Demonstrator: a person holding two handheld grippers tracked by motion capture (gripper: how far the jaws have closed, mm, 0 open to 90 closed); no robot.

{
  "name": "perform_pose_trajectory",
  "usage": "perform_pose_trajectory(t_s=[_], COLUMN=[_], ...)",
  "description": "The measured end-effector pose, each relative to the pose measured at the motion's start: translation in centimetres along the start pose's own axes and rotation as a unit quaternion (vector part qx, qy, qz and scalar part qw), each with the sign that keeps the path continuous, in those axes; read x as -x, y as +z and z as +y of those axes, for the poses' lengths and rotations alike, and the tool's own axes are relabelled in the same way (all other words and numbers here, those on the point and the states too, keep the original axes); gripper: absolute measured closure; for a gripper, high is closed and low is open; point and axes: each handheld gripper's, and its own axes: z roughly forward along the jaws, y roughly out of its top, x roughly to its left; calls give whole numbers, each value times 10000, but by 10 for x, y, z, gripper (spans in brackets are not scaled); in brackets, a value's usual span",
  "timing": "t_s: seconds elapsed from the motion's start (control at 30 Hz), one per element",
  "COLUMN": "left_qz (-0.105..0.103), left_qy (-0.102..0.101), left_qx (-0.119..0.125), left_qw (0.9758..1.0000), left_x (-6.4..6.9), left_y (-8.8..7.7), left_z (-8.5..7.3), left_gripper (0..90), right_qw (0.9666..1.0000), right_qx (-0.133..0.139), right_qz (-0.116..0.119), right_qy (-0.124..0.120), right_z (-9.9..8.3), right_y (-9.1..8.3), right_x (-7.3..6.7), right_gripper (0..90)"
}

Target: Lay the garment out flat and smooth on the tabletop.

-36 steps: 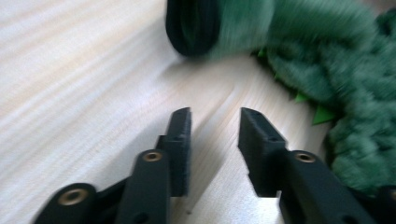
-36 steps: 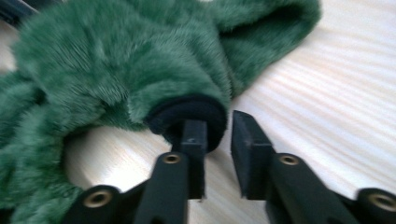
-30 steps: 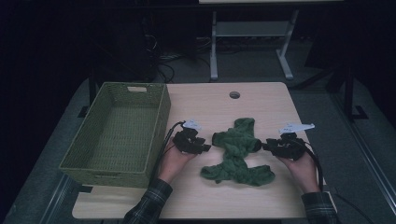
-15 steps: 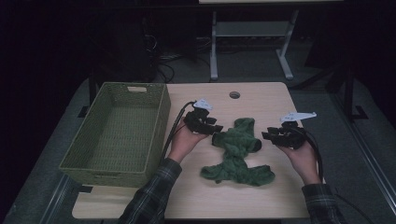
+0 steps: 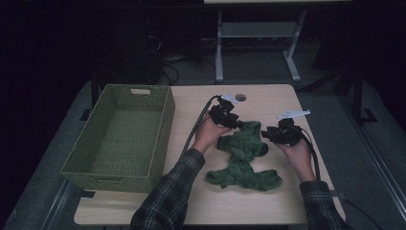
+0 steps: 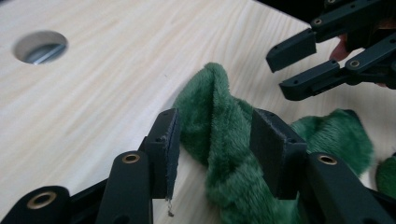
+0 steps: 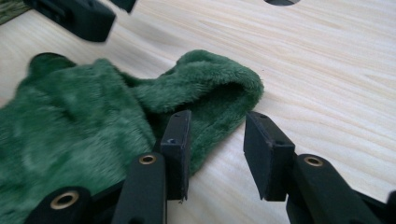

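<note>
Green plush fabric [image 5: 242,158], a crumpled fleecy cloth, lies on the pale wooden table [image 5: 268,100], right of the woven basket [image 5: 119,139]. Its long axis runs from about 12 o'clock, where a raised fold sits between the two tools, down to a spread of lobes at 6 o'clock near the table's front edge.

At the cloth's upper end, the left gripper [image 6: 215,144] comes in from about 10 o'clock. Its jaws stand roughly half open and straddle an upright ridge of the pile. The right pad [image 6: 273,149] touches the fabric, while the left pad sits just against the fold. I judge this a loose bracket, not a firm pinch. Those jaws have just been opening, with the cloth between them.

From about 3 o'clock, the right gripper [image 7: 215,149] faces another rounded flap. Its jaws are partly open. One pad [image 7: 180,144] rests on the flap's edge and the other stands over bare wood, so nothing is clamped.

Both tools are near the same upper end, the left one deeper into the fold. Any lift towards the basket at 9 o'clock probably depends on closing there first.
</note>
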Motion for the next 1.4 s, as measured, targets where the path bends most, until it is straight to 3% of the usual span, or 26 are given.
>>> perform_pose_trajectory(t_s=[0.17,0.27,0.4,0.63,0.77,0.87,0.97,1.07,1.2,1.4], left_qz=[-62,-110,-152,-74,-90,-114,-143,-125,-94,29], left_qy=[-44,-102,-32,108,101,184,217,238,219,203], left_qx=[-264,-370,-544,-830,-884,-940,-909,-854,-678,-424], left_qw=[9996,9992,9984,9965,9960,9953,9955,9960,9974,9989], left_x=[2,3,4,8,8,9,9,10,9,5], left_y=[20,27,32,43,44,44,40,36,24,1], left_z=[-4,-7,-8,-14,-17,-18,-19,-19,-19,-19], left_gripper=[500,496,490,509,583,704,789,812,813,819], right_qw=[9999,9999,9997,9985,9983,9978,9978,9980,9983,9985], right_qx=[-37,-112,-179,-454,-467,-492,-505,-542,-535,-409], right_qz=[-59,-76,-64,-286,-317,-383,-325,-219,-136,-274], right_qy=[99,101,129,-98,-111,-237,-270,-236,-172,-219], right_z=[-2,-3,-4,-7,-7,-7,-7,-6,-6,-3], right_y=[14,22,30,41,41,41,41,41,41,34], right_x=[1,0,-3,-6,-8,-11,-13,-14,-12,-11], right_gripper=[591,580,560,544,565,630,719,860,886,892])
